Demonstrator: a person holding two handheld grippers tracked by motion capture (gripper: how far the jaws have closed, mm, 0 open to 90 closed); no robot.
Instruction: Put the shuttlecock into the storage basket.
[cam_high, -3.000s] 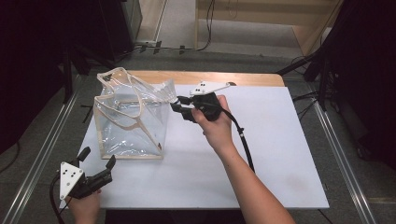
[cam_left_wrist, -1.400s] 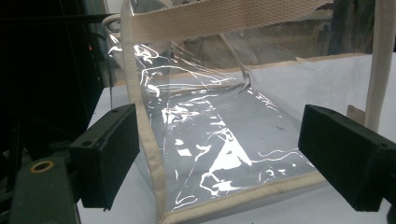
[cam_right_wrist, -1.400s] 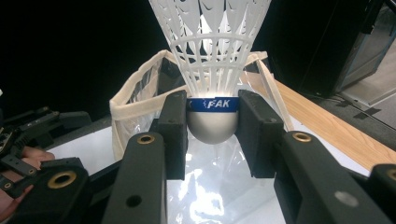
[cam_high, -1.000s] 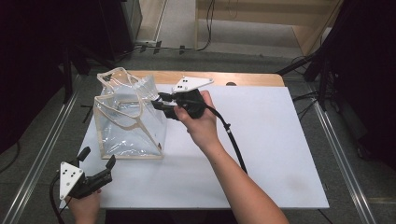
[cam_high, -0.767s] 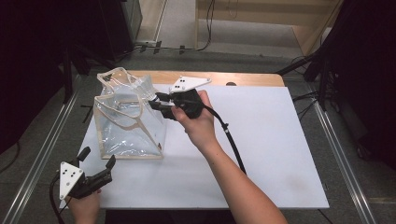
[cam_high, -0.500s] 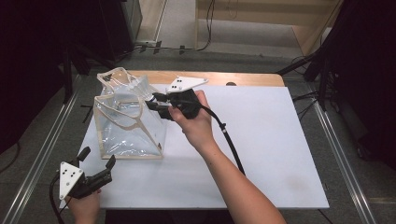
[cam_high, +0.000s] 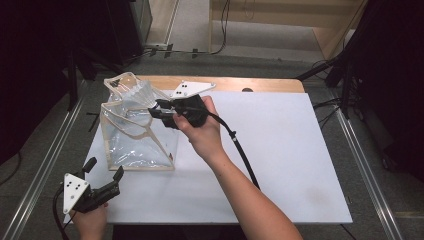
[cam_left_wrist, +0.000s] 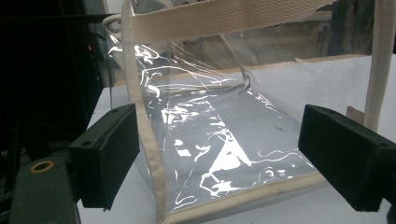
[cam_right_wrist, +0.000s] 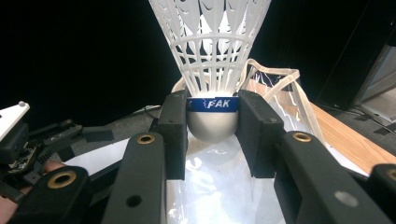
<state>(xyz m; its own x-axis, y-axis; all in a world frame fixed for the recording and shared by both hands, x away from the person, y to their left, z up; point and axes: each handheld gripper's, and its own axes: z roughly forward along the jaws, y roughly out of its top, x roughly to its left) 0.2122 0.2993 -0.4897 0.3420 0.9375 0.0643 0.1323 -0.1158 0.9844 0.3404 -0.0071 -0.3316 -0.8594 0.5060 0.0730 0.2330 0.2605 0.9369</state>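
Right gripper (cam_right_wrist: 212, 128) has a white shuttlecock (cam_right_wrist: 212, 70) pinched by its cork, above the clear bag (cam_high: 137, 130) at the table's (cam_high: 300, 150) far-left corner. Left gripper (cam_high: 102, 182) sits wide apart at the near-left corner, holding nothing.

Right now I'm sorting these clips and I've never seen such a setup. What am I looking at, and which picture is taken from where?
A person works at a white table, holding a two-jaw gripper in each hand. One picture looks down from above; the others come from cameras riding on each gripper. A clear plastic bag with beige trim stands on the table. The right gripper is shut on a white shuttlecock, holding it above the bag. The left gripper is open near the table's front corner, facing the bag.
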